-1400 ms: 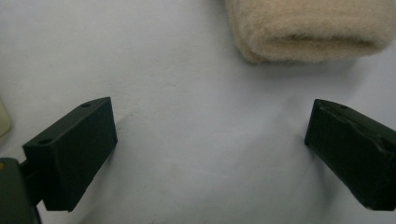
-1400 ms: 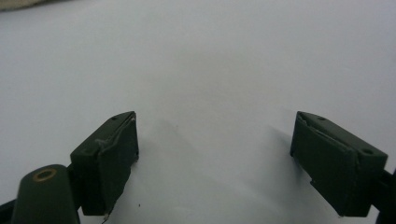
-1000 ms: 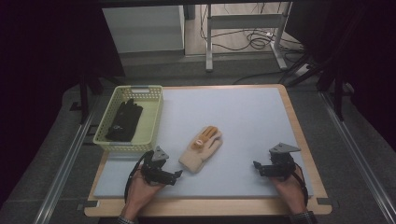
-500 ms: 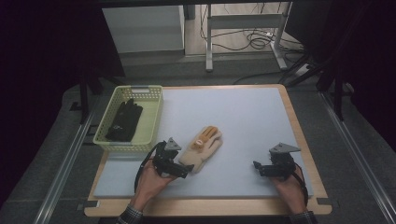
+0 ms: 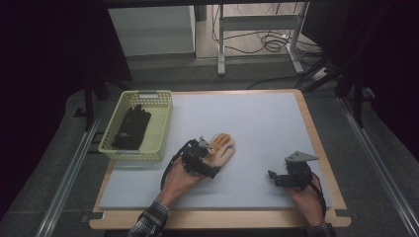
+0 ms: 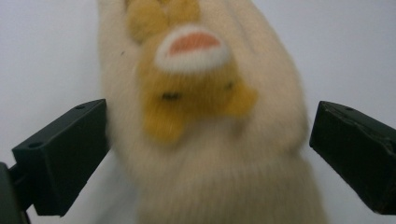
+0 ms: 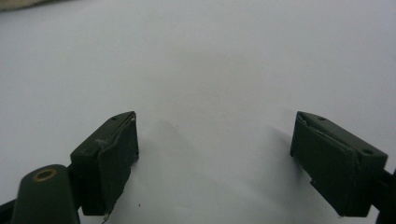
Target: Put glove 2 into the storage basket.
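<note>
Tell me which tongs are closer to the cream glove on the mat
Left. The left tongs are open with the cream glove between their jaws. The right tongs are open over bare mat, well off to the glove's right.

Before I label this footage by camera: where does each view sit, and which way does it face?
High view: above the person's side, facing forward and down on the table; both forearms, left gripper, right gripper show.
Left gripper view: on the left gripper, looking along its open jaws at the cream glove.
Right gripper view: on the right gripper, facing the bare mat between open jaws.
High and left gripper views share the glove.
</note>
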Available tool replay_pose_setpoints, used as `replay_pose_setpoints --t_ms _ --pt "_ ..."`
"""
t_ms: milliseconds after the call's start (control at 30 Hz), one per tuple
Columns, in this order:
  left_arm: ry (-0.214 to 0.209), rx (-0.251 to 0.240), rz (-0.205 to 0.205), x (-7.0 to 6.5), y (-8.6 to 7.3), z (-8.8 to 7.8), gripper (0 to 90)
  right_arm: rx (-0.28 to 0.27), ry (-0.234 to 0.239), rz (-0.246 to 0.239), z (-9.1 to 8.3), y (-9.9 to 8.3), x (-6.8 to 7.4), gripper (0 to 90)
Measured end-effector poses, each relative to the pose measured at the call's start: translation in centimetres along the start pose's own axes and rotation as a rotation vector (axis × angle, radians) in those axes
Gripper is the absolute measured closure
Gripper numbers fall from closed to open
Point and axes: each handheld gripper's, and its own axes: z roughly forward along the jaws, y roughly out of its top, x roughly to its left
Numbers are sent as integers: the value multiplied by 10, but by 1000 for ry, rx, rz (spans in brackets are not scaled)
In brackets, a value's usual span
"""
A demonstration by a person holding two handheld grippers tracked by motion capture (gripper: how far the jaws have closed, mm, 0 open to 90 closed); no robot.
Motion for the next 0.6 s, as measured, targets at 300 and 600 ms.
replay_pose_setpoints --t_ms 300,600 --pt "46 62 41 -4 9 22 64 0 0 1 0 0 0 149" --pt "-4 57 53 -9 8 13 450 1 0 1 0 0 0 149"
